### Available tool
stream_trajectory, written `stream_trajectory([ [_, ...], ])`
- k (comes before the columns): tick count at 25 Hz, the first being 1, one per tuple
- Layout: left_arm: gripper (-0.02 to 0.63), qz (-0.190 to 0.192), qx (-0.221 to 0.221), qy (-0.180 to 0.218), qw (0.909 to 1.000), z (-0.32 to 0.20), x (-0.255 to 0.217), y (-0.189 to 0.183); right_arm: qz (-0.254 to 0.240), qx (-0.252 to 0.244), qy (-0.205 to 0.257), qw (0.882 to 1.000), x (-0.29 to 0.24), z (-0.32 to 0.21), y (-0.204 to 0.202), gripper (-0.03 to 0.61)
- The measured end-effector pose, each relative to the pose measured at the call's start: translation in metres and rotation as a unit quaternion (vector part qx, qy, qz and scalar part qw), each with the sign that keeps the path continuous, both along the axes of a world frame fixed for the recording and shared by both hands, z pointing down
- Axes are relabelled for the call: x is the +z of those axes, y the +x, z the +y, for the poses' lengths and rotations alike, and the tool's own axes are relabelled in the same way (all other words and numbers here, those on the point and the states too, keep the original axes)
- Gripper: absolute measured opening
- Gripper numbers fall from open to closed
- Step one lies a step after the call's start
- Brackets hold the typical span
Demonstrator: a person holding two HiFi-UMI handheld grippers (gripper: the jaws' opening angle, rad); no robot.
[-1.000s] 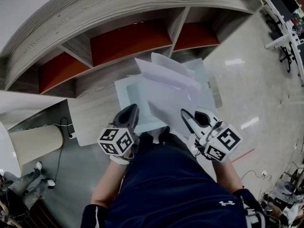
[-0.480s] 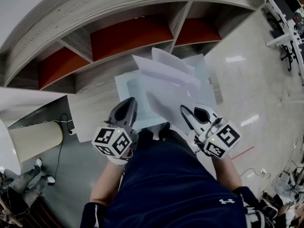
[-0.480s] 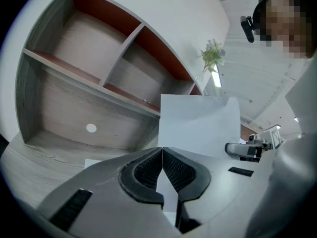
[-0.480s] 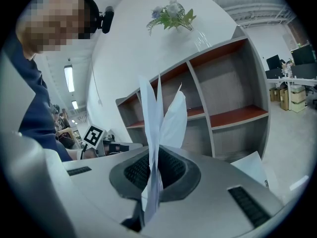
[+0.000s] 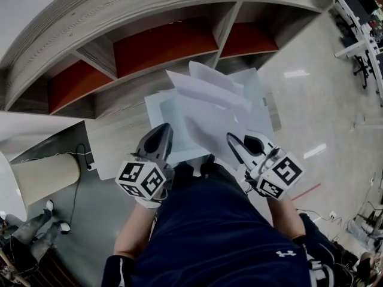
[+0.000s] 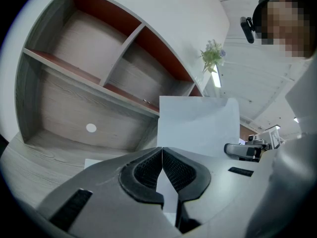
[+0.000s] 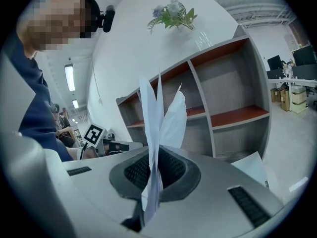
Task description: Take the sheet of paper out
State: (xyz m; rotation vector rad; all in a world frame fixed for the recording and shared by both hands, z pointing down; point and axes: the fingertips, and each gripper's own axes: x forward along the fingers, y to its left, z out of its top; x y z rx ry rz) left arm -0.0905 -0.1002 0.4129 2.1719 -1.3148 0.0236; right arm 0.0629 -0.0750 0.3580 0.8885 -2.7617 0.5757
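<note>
Paper [image 5: 209, 100] is pinched in the right gripper [image 5: 236, 139], whose jaws are closed tight on the near edge of a few white sheets. In the right gripper view the sheets [image 7: 151, 128] stand edge-on between the pads and fan apart towards 12 o'clock. From the head view the paper sits at the middle of the scene and spreads from the right gripper's tips towards 11 o'clock. It overlaps a pale blue folder [image 5: 173, 115] and pokes past the folder's far edge. Whether any sheet is tucked inside the folder cannot be made out. The left gripper [image 5: 163, 131] is at 7 o'clock from the paper, with its jaws pressed together on the folder's near edge. In the left gripper view the pads meet at their tips [image 6: 162, 150], a thin pale strip shows in the slit below them, and the folder [image 6: 198, 125] rises flat beyond at 1 o'clock. A curved wooden shelf unit [image 5: 102, 17] with red-backed compartments fills the 12 o'clock side. Glossy floor [image 5: 311, 112] lies at 3 o'clock, and the person's dark shirt [image 5: 215, 232] is at 6 o'clock. A small bunch of flowers [image 7: 173, 11] sits on top of the shelf unit.
</note>
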Motion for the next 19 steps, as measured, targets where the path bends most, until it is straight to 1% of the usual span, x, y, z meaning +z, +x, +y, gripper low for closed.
stream_trajectory([
  [12, 0.015, 0.001, 0.002, -0.007, 1.0, 0.0018, 0.0033, 0.001, 0.006, -0.001, -0.002, 1.0, 0.002, 0.0023, 0.0004, 0.015],
  [19, 0.015, 0.001, 0.006, 0.001, 1.0, -0.0039, 0.0003, 0.003, 0.01, -0.004, 0.005, 1.0, 0.0014, -0.0012, -0.0006, 0.015],
])
